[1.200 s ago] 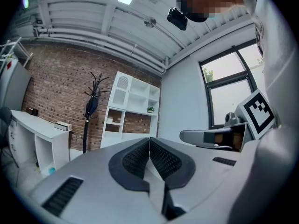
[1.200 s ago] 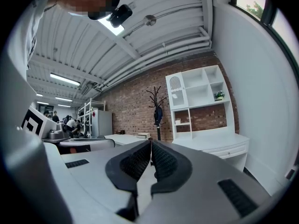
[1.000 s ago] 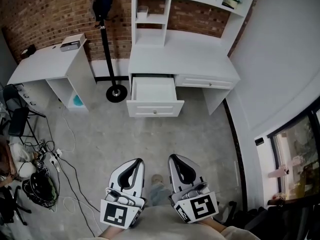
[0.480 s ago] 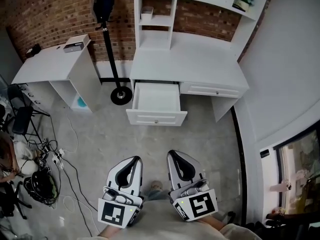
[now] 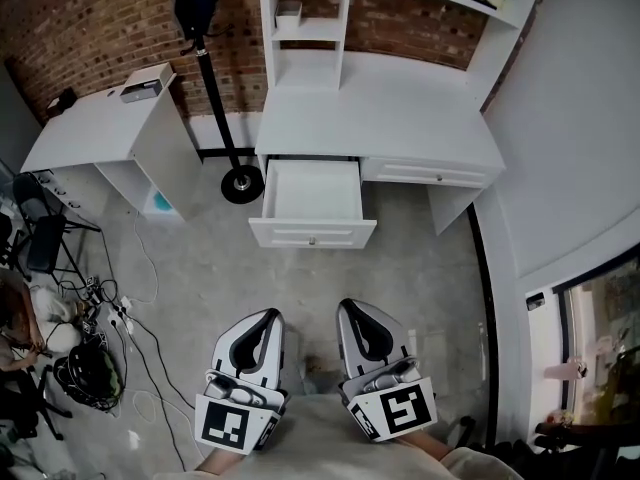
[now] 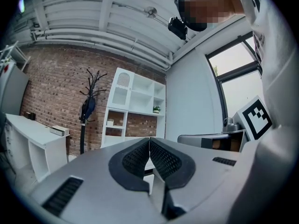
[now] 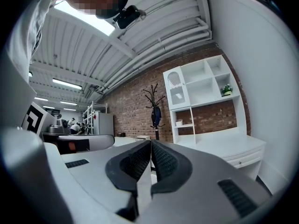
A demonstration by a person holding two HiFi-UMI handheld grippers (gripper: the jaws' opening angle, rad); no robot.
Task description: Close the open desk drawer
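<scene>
You hold the left gripper and right gripper side by side close to your body, both pointing toward the desk. Each has its jaws pressed together with nothing between them. The drawer stands pulled out under the desk's left half, its inside bare and its knobbed front facing you, well apart from both grippers across the floor. A coat stand rises just left of the desk, and a side table sits farther left.
</scene>
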